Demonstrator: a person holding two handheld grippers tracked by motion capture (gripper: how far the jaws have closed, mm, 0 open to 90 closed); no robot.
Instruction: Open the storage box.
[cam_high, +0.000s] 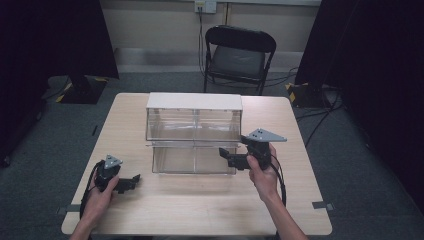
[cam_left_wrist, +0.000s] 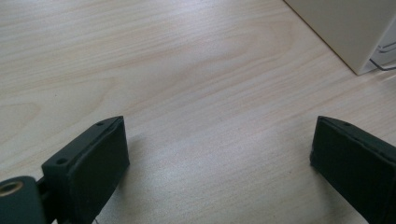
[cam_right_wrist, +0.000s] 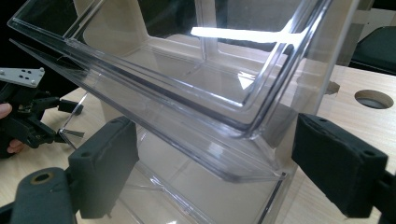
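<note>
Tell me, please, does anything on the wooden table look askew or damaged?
Nothing looks damaged or spilled. The clear plastic two-tier drawer cabinet has its upper drawer pulled partly out, by the open right gripper.

Clear plastic drawer unit (cam_high: 194, 140) with white top, upright mid-table; upper drawer (cam_right_wrist: 187, 88) pulled out.

High view: fixed overhead on the person's side, facing forward and down, far enough to take in the whole table (cam_high: 200, 205) and a chair (cam_high: 239, 55) beyond. Left gripper view: very close, looking down at bare tabletop. Right gripper view: close up against the clear drawer unit (cam_right_wrist: 196, 93). Shared: the drawer unit's corner and the wood tabletop.
</note>
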